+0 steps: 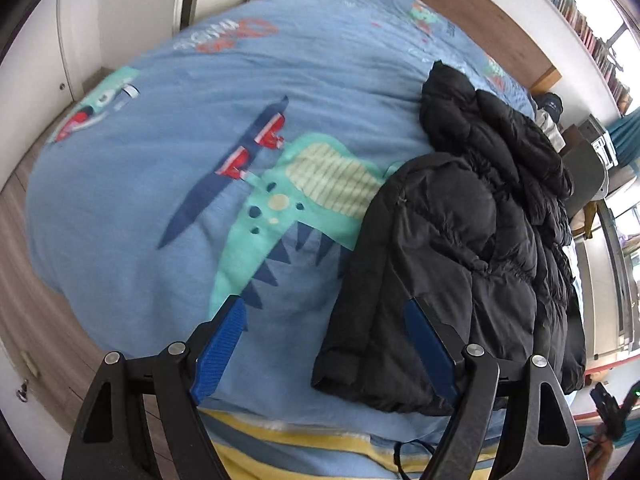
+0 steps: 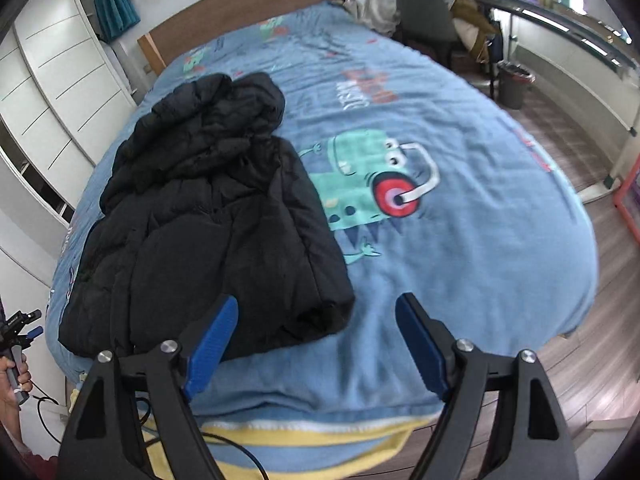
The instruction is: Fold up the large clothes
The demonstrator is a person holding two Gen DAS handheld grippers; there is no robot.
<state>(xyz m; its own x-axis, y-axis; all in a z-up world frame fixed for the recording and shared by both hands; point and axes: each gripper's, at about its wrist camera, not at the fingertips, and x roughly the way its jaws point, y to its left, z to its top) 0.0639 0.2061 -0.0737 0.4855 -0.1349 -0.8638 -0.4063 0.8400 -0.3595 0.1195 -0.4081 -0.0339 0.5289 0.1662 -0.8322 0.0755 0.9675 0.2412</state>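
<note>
A black puffer jacket lies on the blue cartoon-print bedspread, lengthwise along the bed with its hood toward the wooden headboard and its hem near the foot edge. It already looks narrowed, one side apparently laid over the body. I judge it light but bulky: the quilted filling is soft and springy, so folds will tend to puff back open, and the shell looks smooth enough to slide (a shallow pinch could slip off). The firmer hem corners or the shoulder seams seem the best places to grip, taking a deep bite of fabric. The left gripper hangs above the hem, blue pads spread wide and holding nothing. The right gripper is equally wide, empty, poised over the jacket's near corner and bare bedspread.
</note>
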